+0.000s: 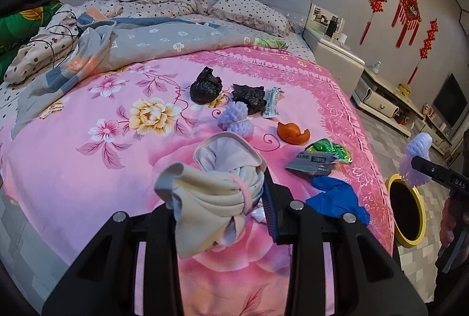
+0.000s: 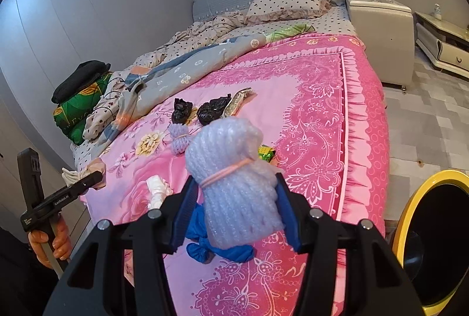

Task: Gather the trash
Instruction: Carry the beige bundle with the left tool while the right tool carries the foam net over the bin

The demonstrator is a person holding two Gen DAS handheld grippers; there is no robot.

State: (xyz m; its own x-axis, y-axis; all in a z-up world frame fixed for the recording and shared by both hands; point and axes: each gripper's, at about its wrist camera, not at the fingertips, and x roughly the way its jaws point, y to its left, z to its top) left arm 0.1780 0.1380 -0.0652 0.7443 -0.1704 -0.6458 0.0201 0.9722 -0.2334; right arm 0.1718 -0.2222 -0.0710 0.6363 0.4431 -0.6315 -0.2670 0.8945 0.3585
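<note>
Two views. Left wrist: left gripper (image 1: 222, 198) clamps a beige cloth bundle (image 1: 217, 184) above the pink bedspread (image 1: 88, 169); "DAS" reads on the other gripper. Right wrist: right gripper (image 2: 237, 207) pinches a lavender foam-net bundle (image 2: 234, 184) beside the yellow-rimmed bin (image 2: 410, 216), contents indiscernible.

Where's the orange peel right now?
Left wrist view: the orange peel lies on the pink bedspread, right of the purple foam net, beyond the green wrapper.

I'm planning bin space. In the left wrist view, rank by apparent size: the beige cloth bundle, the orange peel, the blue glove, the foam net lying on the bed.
1. beige cloth bundle, held in the left jaws, so nearness inflates it.
2. blue glove.
3. foam net.
4. orange peel, smallest.
</note>
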